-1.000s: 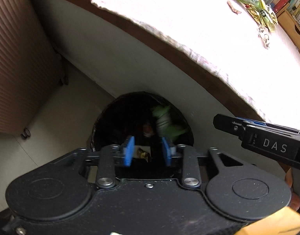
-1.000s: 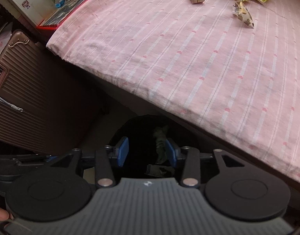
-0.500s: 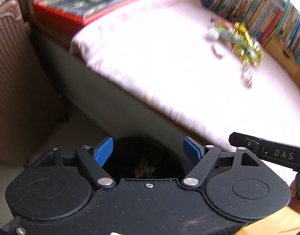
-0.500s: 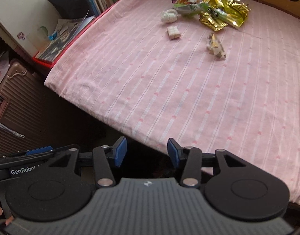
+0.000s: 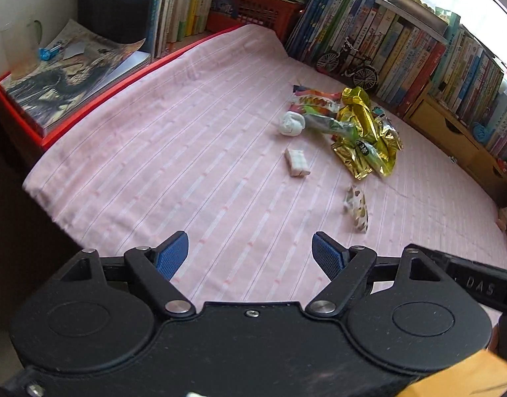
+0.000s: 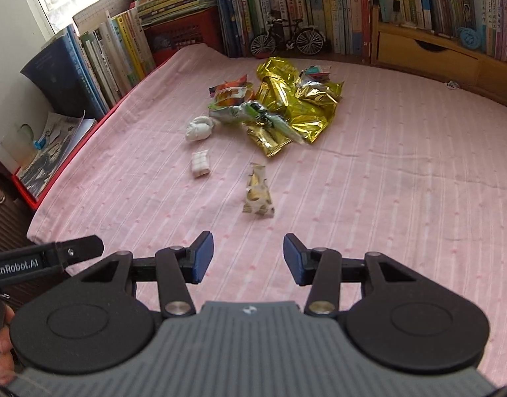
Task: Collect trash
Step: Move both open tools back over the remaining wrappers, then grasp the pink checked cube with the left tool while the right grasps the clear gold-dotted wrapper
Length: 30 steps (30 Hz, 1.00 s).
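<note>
Trash remains on the pink bedcover point(image 6: 402, 198), the small patterned wrapper point(image 6: 258, 192) lying nearest, lengthwise dead ahead of the right gripper point(image 6: 248, 258) and right of the left gripper point(image 5: 250, 254), both with jaws apart and empty, foil pile point(image 6: 286, 109) beyond mid-bed.

Both views swung up from black bin below table edge — bin gone from both frames; a second ago it showed between the jaws with green wrapper dropping into it.

Left gripper point(image 5: 250, 251): jaws were narrow over bin, now spread wide, nothing between blue pads.

Right gripper point(image 6: 248, 256): jaws slightly wider, empty.

Pink striped cloth point(image 6: 386, 182) now fills both views. Trash pile — gold foil wrappers point(image 6: 296, 109), white wad point(image 6: 198, 129), small white packet point(image 6: 200, 164), patterned wrapper point(image 6: 257, 192) — moved from top edge toward frame centre. Bookshelf row point(image 5: 402, 43) and model bicycle point(image 6: 286, 38) newly in view.
</note>
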### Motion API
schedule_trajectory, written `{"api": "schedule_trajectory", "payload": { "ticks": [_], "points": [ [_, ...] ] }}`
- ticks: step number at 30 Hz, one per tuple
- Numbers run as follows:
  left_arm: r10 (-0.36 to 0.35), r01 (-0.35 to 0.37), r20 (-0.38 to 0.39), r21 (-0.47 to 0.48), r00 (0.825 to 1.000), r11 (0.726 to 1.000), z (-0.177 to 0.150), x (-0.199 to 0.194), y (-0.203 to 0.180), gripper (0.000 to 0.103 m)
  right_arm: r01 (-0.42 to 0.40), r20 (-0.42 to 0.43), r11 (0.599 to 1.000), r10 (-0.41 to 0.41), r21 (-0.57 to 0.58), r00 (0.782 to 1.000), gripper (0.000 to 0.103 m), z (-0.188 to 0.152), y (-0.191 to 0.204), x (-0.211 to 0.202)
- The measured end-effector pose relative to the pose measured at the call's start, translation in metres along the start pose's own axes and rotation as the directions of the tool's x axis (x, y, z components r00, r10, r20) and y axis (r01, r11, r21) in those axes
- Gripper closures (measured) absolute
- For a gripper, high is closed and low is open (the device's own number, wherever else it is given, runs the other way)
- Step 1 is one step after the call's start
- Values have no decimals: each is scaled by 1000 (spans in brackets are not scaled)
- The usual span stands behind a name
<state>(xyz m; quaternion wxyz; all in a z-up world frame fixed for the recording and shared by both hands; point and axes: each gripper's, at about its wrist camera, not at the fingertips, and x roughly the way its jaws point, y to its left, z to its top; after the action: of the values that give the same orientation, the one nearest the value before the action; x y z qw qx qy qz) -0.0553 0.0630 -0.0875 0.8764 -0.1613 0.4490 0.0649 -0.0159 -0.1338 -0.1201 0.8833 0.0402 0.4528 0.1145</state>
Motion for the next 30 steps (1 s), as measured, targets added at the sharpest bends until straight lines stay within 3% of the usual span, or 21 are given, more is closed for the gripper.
{"api": "schedule_trajectory", "payload": {
  "ticks": [8,17,24,27,28,30],
  "points": [
    [6,-6,-4,3,1000,1000,47,56,-48,24,-27,-12,997,26,-77,1000,41,14,-11,27],
    [24,-23,-47,27,999,999,82,123,-78,39,-68,-68,990,60,-125,996,41,35,-11,79],
    [66,-62,-111,39,992,997,90,170,-88,62,-81,-119,988,66,-132,991,45,45,-14,110],
    [91,-84,-135,58,987,995,87,179,-91,85,-89,-144,988,71,-128,987,61,46,-14,118],
    [95,-85,-132,76,987,993,87,178,-92,85,-95,-152,987,75,-128,986,68,46,-14,120],
    [88,-78,-127,86,988,993,87,175,-93,102,-116,-165,986,96,-122,982,71,48,-14,123]
  ]
}}
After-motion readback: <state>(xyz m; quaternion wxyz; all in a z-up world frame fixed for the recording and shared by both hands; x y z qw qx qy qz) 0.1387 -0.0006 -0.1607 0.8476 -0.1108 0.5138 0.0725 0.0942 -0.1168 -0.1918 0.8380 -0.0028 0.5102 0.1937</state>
